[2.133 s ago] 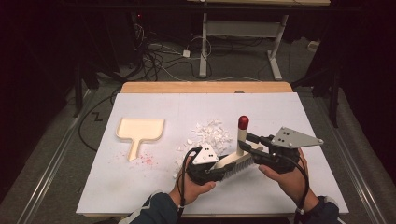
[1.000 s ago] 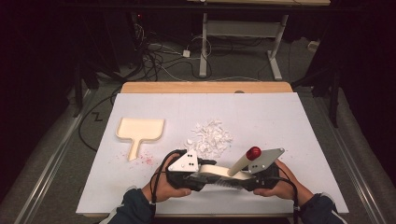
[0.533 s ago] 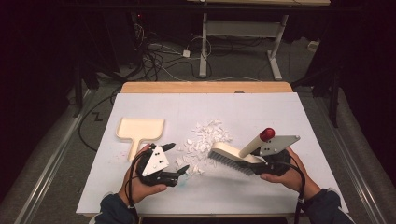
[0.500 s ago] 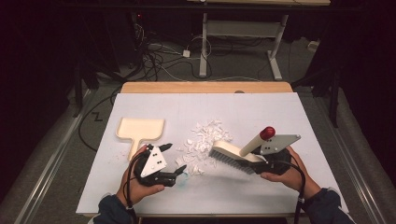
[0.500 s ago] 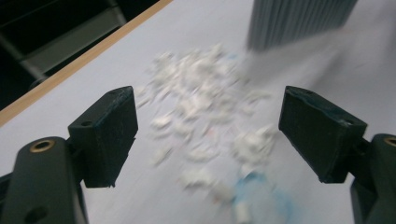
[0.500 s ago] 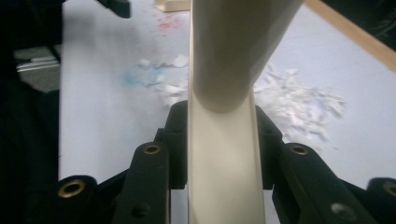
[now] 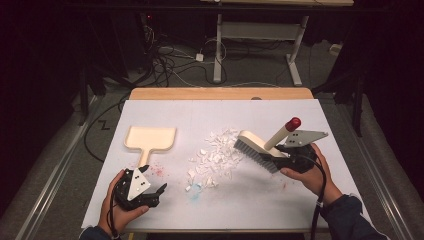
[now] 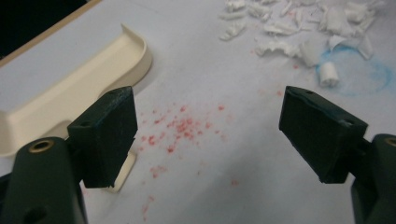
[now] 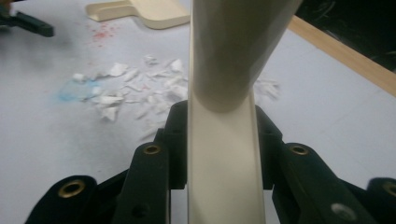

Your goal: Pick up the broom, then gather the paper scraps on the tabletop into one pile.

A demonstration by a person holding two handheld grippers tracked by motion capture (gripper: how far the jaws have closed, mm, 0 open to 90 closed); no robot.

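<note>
A cream brush [image 7: 255, 147] with a red-tipped handle [image 7: 293, 122] is tilted above the right side of the sheet, bristles at the edge of a scatter of white paper scraps [image 7: 217, 155]. My right gripper [image 7: 287, 157] is shut on the brush's back [image 9: 224, 177], its jaws pressing both sides. A cream dustpan [image 7: 150, 138] lies flat at the left. My left gripper [image 7: 159, 194] is low near the front left, just short of the dustpan's handle [image 8: 119, 175]. Its jaws have just been opening and stand wide, with nothing between them [image 8: 208, 135].
A white sheet [image 7: 260, 205] covers the table, and a wooden edge [image 7: 220, 93] shows at the back. Red specks [image 8: 177, 126] lie beside the dustpan handle, and a blue smear [image 8: 369, 74] lies by the nearest scraps. Cables and table legs stand on the dark floor beyond.
My left gripper has let go of the brush, opened and drawn away to the front left, near the dustpan handle. My right gripper has carried the brush to the right and a little back.
</note>
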